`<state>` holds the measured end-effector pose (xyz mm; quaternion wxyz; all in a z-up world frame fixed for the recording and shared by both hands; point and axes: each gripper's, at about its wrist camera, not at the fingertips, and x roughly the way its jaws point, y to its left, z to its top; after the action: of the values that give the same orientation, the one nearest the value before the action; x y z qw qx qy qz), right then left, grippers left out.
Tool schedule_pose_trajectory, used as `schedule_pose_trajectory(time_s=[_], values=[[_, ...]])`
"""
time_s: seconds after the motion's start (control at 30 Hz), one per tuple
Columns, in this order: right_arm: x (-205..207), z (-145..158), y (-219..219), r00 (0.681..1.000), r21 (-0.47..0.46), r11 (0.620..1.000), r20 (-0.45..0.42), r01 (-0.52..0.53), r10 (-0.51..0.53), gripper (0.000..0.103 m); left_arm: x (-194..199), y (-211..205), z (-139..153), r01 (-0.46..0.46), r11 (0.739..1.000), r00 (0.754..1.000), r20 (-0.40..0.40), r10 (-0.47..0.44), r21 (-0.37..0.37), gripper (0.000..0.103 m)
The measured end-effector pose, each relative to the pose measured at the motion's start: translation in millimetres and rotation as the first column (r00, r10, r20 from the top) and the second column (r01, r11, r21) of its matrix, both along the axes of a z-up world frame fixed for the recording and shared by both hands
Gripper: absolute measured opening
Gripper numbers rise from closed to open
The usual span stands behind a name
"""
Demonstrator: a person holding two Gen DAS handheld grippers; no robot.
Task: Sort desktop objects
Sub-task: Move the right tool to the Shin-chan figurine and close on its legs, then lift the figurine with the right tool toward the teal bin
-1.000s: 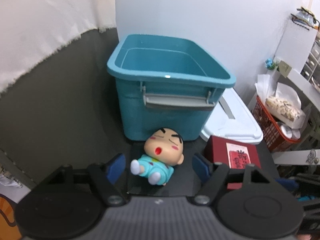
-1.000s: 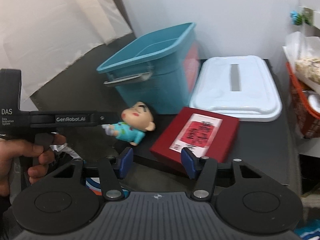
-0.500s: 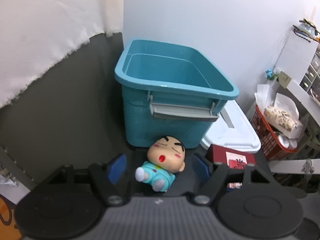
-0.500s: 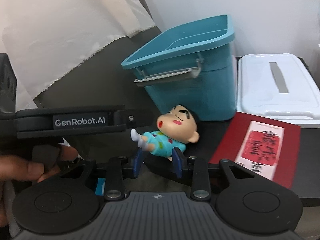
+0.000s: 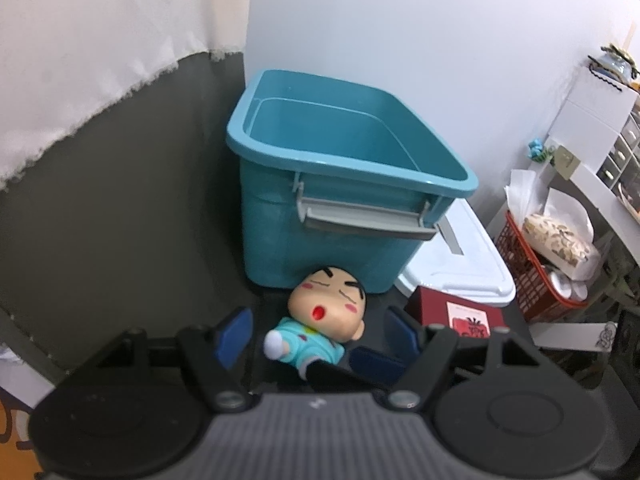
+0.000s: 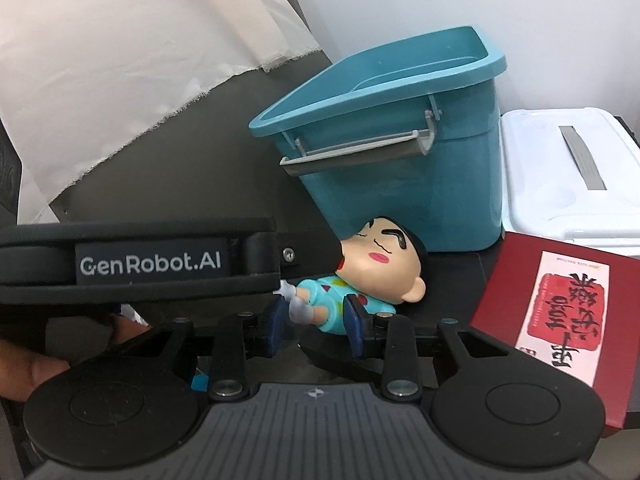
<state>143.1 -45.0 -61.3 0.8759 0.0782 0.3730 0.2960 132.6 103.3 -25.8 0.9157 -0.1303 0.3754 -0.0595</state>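
Observation:
A cartoon boy doll [image 6: 372,268] in turquoise pyjamas lies on its back on the dark table, in front of the empty teal bin [image 6: 400,128]. My right gripper [image 6: 314,320] straddles the doll's legs. Its jaws are closing, and the blue pads [image 6: 352,320] touch the legs on both sides. My left gripper [image 5: 316,328] stands open and wide, with the doll [image 5: 328,308] just ahead between its fingers and untouched by them. One of its fingers reaches over the doll's head in the right wrist view. The bin [image 5: 344,168] is also in the left wrist view.
A dark red box [image 6: 560,312] with a label lies right of the doll, against a white lid [image 6: 560,184]. Off the table's right side, a red basket [image 5: 536,272] holds packets. A hand [image 6: 24,368] holds the left tool. White cloth hangs at the left.
My right gripper has swung left from the red box to the doll and narrowed its jaws around its legs. The left gripper has hardly moved and stays open.

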Motion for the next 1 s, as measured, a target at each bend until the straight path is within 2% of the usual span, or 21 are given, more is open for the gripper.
schedule_pose_trajectory(time_s=[0.1, 0.37, 0.8, 1.0], values=[[1.3, -1.2, 2.3, 1.000, 0.005, 1.000, 0.003, 0.000, 0.000, 0.030, -0.5, 0.0, -1.0, 0.002, 1.000, 1.000, -0.002, -0.002, -0.003, 0.076], [-0.7, 0.7, 0.7, 1.000, -0.003, 1.000, 0.020, -0.010, 0.010, 0.013, 0.2, -0.1, -3.7, 0.008, 1.000, 1.000, -0.010, -0.008, -0.005, 0.076], [-8.6, 13.9, -30.7, 0.996, -0.092, 0.992, 0.012, 0.089, -0.088, 0.009, -1.7, -3.8, -1.3, 0.020, 1.000, 1.000, -0.006, -0.020, 0.002, 0.076], [-7.0, 17.1, -38.2, 0.995, -0.143, 0.984, 0.031, 0.103, -0.100, 0.006, 0.2, -5.7, -3.5, 0.020, 1.000, 1.000, -0.012, -0.020, 0.004, 0.076]])
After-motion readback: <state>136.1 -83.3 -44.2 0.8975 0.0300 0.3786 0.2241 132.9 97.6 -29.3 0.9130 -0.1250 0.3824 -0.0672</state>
